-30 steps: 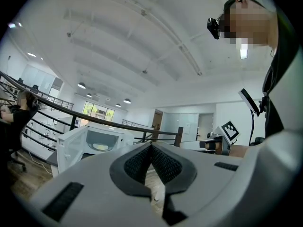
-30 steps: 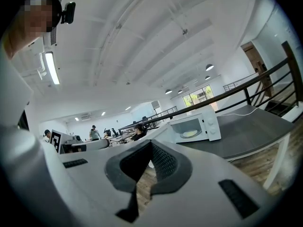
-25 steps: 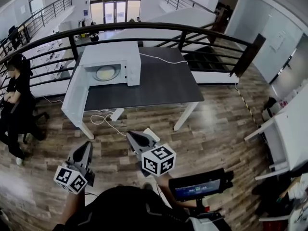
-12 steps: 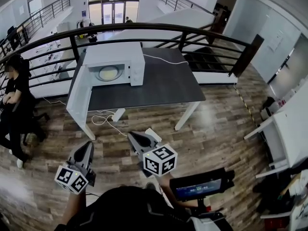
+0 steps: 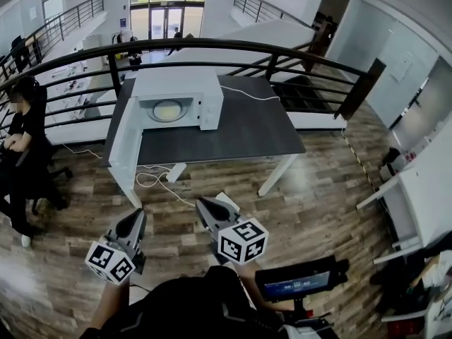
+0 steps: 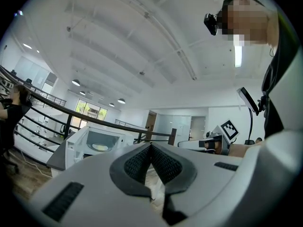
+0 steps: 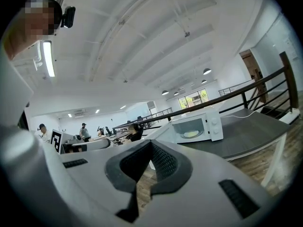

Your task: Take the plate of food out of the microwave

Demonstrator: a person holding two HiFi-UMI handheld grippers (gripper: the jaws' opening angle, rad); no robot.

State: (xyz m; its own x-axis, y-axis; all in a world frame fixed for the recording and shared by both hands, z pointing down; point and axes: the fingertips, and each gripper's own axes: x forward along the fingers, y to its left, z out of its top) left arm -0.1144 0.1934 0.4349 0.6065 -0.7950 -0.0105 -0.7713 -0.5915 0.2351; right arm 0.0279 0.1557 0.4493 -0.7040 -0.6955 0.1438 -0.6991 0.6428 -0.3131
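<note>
Two hand-held grippers sit low in the head view, above the brown wood-plank floor and well apart from the table. The left gripper has its jaws pressed together with nothing between them, and the right gripper is clenched the same way, also empty. Each carries a white cube with black square markers at its rear, and both point towards the table.

Ahead stands a dark grey rectangular table on white legs. Near its back left corner rests a white box-shaped microwave, its white door swung wide open to the left, out past the table's edge. Inside the lit cavity lies the round plate of pale yellowish food, on the oven floor. Neither gripper is near it. A thin white cable runs from behind the microwave across the tabletop, and another white cord lies looped on the floor under the table. The remaining tabletop carries no other items.

Behind the table curves a black metal railing with horizontal bars, and beyond it a bright open hall with rows of white desks and tall glass doors at the far end. A person in dark clothes sits at the left, beside the railing. A white counter runs along the right edge, and a small black screen shows in front of the wearer's body.
</note>
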